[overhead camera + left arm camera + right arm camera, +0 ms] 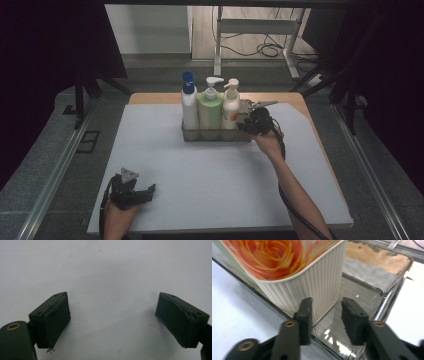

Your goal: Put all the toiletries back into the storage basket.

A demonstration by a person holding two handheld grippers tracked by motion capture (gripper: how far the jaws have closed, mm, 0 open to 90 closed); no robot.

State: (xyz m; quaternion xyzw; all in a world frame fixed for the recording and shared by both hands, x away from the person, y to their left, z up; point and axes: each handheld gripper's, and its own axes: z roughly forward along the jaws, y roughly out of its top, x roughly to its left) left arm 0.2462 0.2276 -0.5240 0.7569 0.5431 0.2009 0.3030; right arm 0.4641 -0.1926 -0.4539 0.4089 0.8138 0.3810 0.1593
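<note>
Your right gripper (248,126) sits at the right end of the clear tray (215,135), which stands toward the far edge of the table (215,180), roughly midway along it. Three pump bottles stand upright in a row in the tray: a white bottle with a blue pump (189,102) at the left, a green bottle (210,106) in the middle, and a cream bottle with an orange rose label (230,105) at the right. The three touch or nearly touch one another.

In the right gripper view your jaws are partly open, with nothing clamped between them. They straddle the transparent wall of the tray (352,297) right at the ribbed base of the cream bottle (312,285): the left jaw lies outside the wall, close against the bottle's lower corner, and the right jaw hangs over the bare part of the tray floor beside the bottle. Whether either pad (305,317) actually touches the wall, you cannot tell.

Your left gripper (150,190) rests near the near-left corner of the table, well apart from the tray, pointing to the right. In its own view the jaws stand wide open over the bare white surface (107,277), holding nothing.
</note>
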